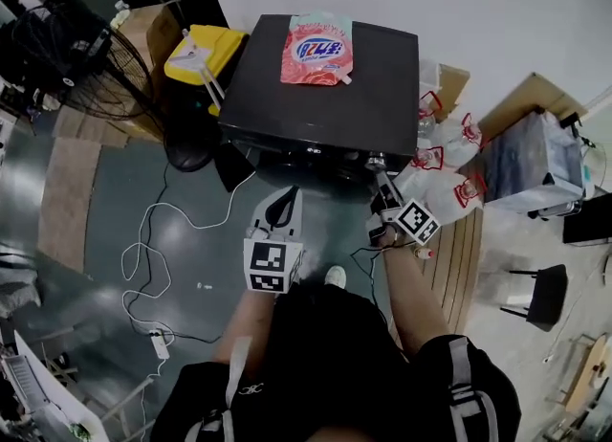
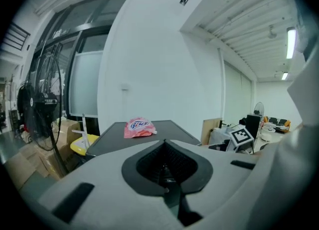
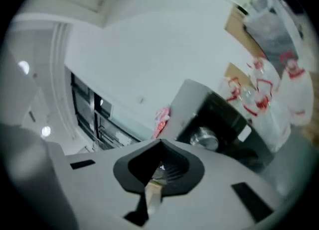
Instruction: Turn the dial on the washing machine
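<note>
Grey shop floor below a white wall, black washing machine at upper centre of the head view.

Silver dial on the machine's front, just right of centre in the right gripper view, touched by nothing. Near it but apart, right hand-held gripper, tilted to one side, jaws pressed together on nothing. Farther back, at lower centre of the head view, left hand-held gripper, jaws likewise pressed together and empty. Pink detergent pouch flat on the machine's top. White bags with red print right of the machine, black fan at upper left, white cable looped over the floor.
</note>
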